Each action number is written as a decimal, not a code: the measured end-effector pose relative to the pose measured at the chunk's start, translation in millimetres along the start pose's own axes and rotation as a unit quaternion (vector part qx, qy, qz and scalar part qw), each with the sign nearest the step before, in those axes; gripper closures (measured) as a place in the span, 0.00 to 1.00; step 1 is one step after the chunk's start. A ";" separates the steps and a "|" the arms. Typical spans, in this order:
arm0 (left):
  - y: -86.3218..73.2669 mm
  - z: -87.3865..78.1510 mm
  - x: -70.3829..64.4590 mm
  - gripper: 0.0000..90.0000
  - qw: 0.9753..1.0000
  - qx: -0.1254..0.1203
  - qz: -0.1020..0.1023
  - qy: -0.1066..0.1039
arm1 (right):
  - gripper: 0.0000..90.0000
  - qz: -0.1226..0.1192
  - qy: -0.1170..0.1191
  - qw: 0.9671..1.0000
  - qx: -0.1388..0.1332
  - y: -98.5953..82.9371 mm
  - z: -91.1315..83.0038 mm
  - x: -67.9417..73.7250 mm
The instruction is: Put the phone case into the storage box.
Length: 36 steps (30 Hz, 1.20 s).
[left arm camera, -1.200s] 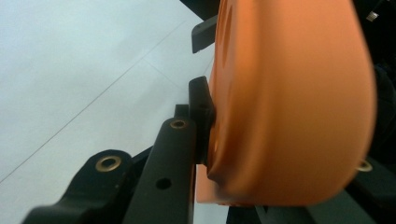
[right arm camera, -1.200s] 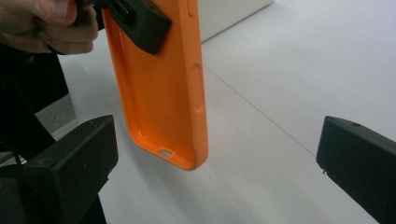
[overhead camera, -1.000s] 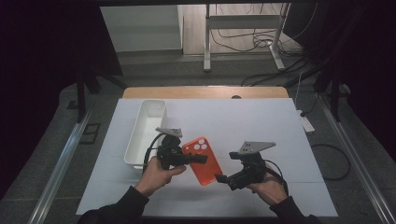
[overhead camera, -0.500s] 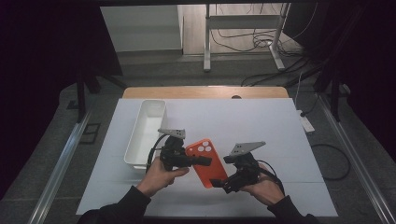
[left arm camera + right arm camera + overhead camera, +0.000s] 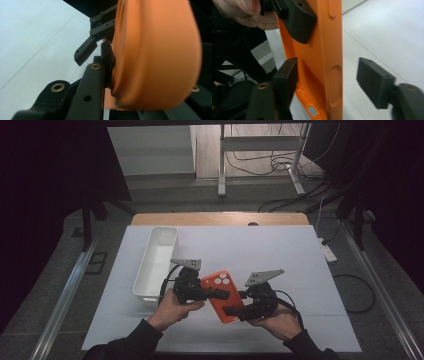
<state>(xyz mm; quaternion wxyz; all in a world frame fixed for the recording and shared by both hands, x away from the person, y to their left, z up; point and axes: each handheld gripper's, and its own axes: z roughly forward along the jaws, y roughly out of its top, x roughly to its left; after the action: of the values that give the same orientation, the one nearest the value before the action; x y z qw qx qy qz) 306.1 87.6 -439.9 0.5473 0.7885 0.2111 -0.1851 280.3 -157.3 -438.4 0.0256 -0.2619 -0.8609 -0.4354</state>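
An orange phone case (image 5: 224, 296) is held above the white table, tilted, between my two grippers. My left gripper (image 5: 220, 294) is shut on the case's left part; its black pad (image 5: 107, 58) presses against the orange case (image 5: 155, 55). My right gripper (image 5: 234, 311) reaches in from the right and is open. Its two jaws straddle the case's long edge (image 5: 332, 62), the left jaw close to the inner face and the right jaw standing clear with a gap. The left gripper's jaw (image 5: 298, 21) shows higher up on the case.
A long white tray (image 5: 155, 262) lies on the table's left half, just beyond my left hand. The white table top (image 5: 280, 250) stretches right and back to a wooden strip. Cables and a metal stand lie on the floor behind.
My right gripper has moved left until its open jaws sit around the case's edge. The left gripper and the case have shifted slightly to the right.
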 end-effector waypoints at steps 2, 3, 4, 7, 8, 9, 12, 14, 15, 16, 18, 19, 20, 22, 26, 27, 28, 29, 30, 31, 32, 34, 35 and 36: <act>0.3 0.2 -0.9 0.93 1.000 -0.003 0.004 -0.008 | 0.52 -0.007 0.013 1.000 -0.005 -0.2 -1.5 0.6; 0.3 0.2 -0.9 0.93 1.000 -0.003 0.004 -0.008 | 0.52 -0.007 0.013 1.000 -0.005 -0.2 -1.5 0.6; 0.5 0.6 -2.0 0.93 1.000 -0.005 0.008 -0.008 | 0.61 -0.018 0.018 1.000 -0.011 0.3 -3.1 1.8; 0.7 0.8 -2.4 0.93 1.000 -0.005 0.012 -0.010 | 0.73 -0.021 0.036 0.999 -0.017 1.2 -4.3 3.1; 0.9 0.8 -2.7 0.92 1.000 -0.004 0.012 -0.010 | 0.78 -0.024 0.044 0.999 -0.017 1.4 -4.4 3.1; 0.9 0.7 -2.9 0.92 1.000 -0.004 0.014 -0.011 | 0.80 -0.025 0.048 0.998 -0.015 1.5 -4.3 3.1; 1.9 0.3 -3.8 0.90 1.000 -0.001 0.017 -0.011 | 0.86 -0.031 0.055 0.998 -0.012 1.4 -4.0 3.1; 3.2 -0.2 -6.1 0.83 1.000 0.000 0.024 -0.006 | 0.94 -0.038 0.064 0.997 -0.009 1.6 -4.2 2.8; 3.7 -0.4 -7.0 0.82 1.000 0.002 0.027 -0.003 | 0.94 -0.039 0.068 0.997 -0.008 2.0 -4.4 3.1; 4.1 -0.4 -7.7 0.81 1.000 0.002 0.029 0.001 | 0.94 -0.043 0.065 0.997 -0.006 2.6 -4.9 3.8; 5.1 -0.9 -9.0 0.79 1.000 0.003 0.031 0.006 | 0.95 -0.047 0.059 0.997 -0.007 3.5 -5.2 5.2; 5.8 -1.3 -10.2 0.78 0.999 0.003 0.033 0.013 | 0.95 -0.047 0.057 0.997 -0.008 3.7 -5.4 5.6; 5.8 -1.3 -10.2 0.76 0.999 0.003 0.033 0.013 | 0.95 -0.047 0.057 0.997 -0.008 3.7 -5.4 5.6; 6.5 -2.9 -11.3 0.73 0.999 0.003 0.035 0.023 | 0.95 -0.048 0.050 0.998 -0.011 3.8 -6.0 6.1; 9.0 -4.9 -14.1 0.62 0.998 0.012 0.042 0.037 | 0.95 -0.045 0.040 0.998 -0.018 3.6 -7.3 5.8; 9.6 -5.2 -15.8 0.59 0.998 0.017 0.048 0.047 | 0.95 -0.045 0.037 0.998 -0.019 3.3 -7.6 5.5; 9.8 -5.2 -16.7 0.55 0.997 0.018 0.050 0.052 | 0.95 -0.043 0.033 0.998 -0.021 2.8 -8.5 4.2; 10.0 -5.2 -17.2 0.53 0.997 0.019 0.051 0.059 | 0.95 -0.041 0.030 0.998 -0.023 2.5 -9.2 3.2; 10.2 -5.5 -17.6 0.50 0.996 0.020 0.054 0.067 | 0.95 -0.038 0.029 0.999 -0.025 2.4 -9.9 2.3; 10.3 -5.7 -17.8 0.48 0.996 0.020 0.055 0.070 | 0.95 -0.034 0.028 0.999 -0.028 2.2 -10.9 1.5; 10.3 -6.0 -18.0 0.46 0.995 0.020 0.056 0.077 | 0.95 -0.033 0.028 0.999 -0.031 2.0 -11.1 0.6; 10.4 -7.0 -18.1 0.41 0.994 0.021 0.058 0.094 | 0.95 -0.026 0.024 0.999 -0.034 1.6 -12.9 -1.6; 10.3 -7.6 -18.0 0.40 0.993 0.020 0.058 0.100 | 0.95 -0.023 0.024 0.999 -0.037 1.2 -13.5 -2.6; 10.3 -8.1 -17.7 0.37 0.992 0.019 0.059 0.108 | 0.95 -0.023 0.018 0.999 -0.037 1.1 -14.5 -3.3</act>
<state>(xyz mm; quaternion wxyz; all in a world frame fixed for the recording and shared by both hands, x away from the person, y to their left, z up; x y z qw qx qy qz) 297.2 89.8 -419.9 0.5157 0.8253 0.2188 -0.0705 281.0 -169.2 -429.5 0.0216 -0.2351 -0.8491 -0.4726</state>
